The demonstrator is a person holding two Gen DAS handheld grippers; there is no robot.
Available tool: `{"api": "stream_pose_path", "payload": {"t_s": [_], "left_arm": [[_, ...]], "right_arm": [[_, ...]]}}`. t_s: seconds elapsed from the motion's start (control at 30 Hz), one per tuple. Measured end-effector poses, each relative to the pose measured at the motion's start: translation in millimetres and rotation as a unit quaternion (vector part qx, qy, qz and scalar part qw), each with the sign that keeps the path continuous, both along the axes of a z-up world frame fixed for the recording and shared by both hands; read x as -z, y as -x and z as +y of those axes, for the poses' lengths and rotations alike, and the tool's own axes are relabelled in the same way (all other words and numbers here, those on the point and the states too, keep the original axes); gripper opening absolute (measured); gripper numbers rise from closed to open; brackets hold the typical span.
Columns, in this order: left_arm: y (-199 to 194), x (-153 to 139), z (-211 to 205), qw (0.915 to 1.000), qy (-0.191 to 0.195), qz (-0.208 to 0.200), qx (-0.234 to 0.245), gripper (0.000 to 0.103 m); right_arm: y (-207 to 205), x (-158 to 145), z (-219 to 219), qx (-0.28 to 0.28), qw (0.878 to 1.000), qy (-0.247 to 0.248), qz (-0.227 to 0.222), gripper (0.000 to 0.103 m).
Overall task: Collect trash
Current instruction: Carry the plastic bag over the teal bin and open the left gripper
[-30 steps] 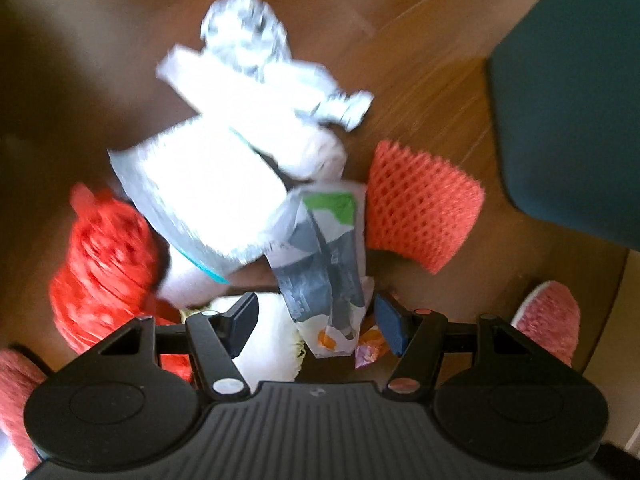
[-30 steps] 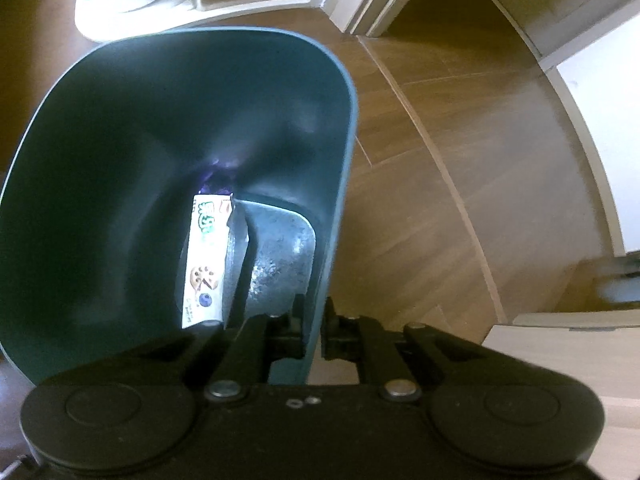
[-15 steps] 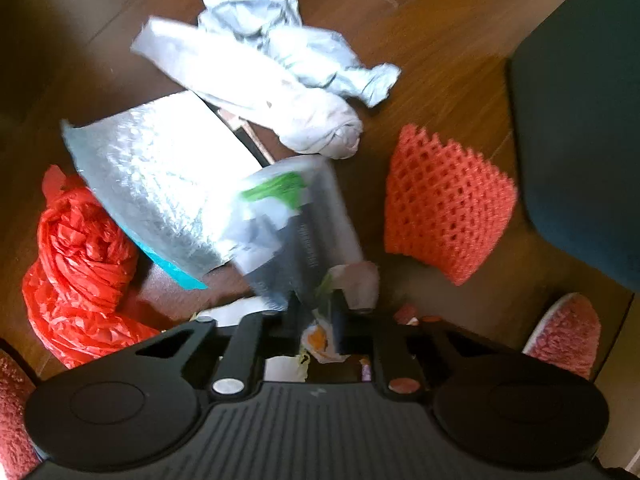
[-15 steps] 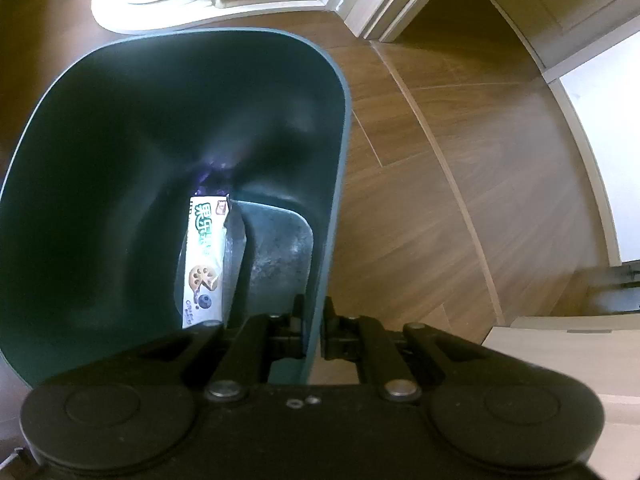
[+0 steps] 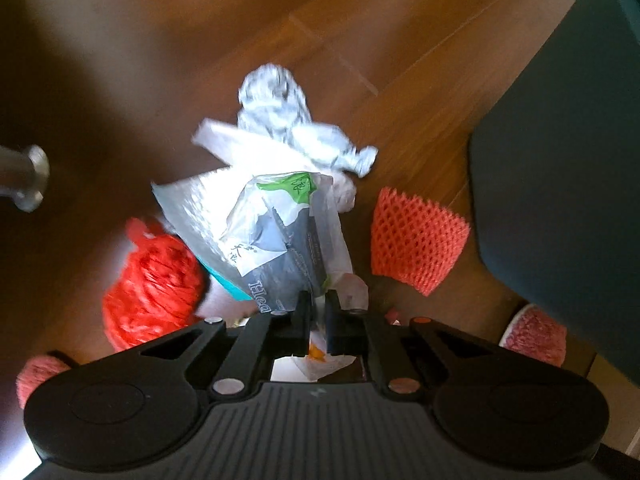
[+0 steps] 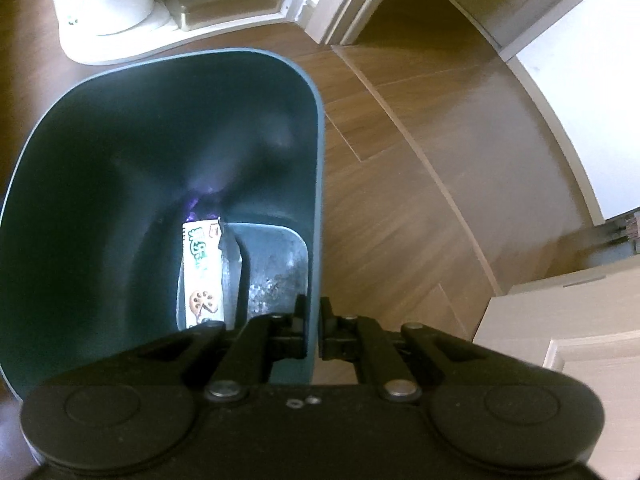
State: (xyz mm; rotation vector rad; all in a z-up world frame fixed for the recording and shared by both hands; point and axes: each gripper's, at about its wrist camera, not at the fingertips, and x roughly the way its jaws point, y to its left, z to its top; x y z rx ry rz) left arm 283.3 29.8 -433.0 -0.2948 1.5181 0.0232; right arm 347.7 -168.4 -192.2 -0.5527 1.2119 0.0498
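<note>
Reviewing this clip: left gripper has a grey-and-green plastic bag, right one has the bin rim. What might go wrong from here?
The left gripper pinches only the bottom edge of the plastic bag, so the bag may slip out on the way to the bin.

Most of the bag hangs loose, so it could catch the bubble mailer under it.

The right gripper clamps one thin stretch of rim; the bin might tip.

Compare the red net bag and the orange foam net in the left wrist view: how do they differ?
The red net bag is bunched into a rounded lump; the foam net lies flat as an open-mesh sleeve. The bag is deeper red, the foam net paler orange. The bag lies left of the left gripper, touching the pile of wrappers; the foam net lies right, near the bin. Both rest loose on the floor.
</note>
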Motion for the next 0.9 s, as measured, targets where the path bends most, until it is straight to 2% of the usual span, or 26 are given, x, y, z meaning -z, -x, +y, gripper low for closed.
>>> {"api": "stream_pose_path", "payload": {"t_s": [0.17,0.3,0.5,0.6,0.77,0.9], "left_arm": [[-4.4,-44.8,13.8,0.9996,0.001,-0.025,-0.010,0.006],[-3.9,-86.5,17.0,0.9986,0.009,-0.052,-0.006,0.006],[7.0,-150.0,-3.2,0.9932,0.036,-0.104,0.040,0.006],[12.6,-176.3,-27.8,0.9870,0.069,-0.128,0.068,0.006],[4.4,-191.6,-76.8,0.9769,0.098,-0.145,0.122,0.006],[-15.3,-177.8,-106.1,0.9743,0.108,-0.135,0.144,0.006]], "right_arm": [[-5.6,-0.4,-2.2,0.032,0.999,-0.006,-0.005,0.002],[-1.4,1.1,5.9,0.028,0.999,0.015,-0.022,0.002],[4.5,3.8,11.8,0.028,0.998,0.037,-0.040,0.001],[2.3,4.2,2.2,0.045,0.998,0.024,-0.041,0.001],[-5.2,6.3,-3.3,0.055,0.997,0.013,-0.048,0.003],[-2.3,4.4,-8.7,0.054,0.997,0.001,-0.049,0.003]]}}
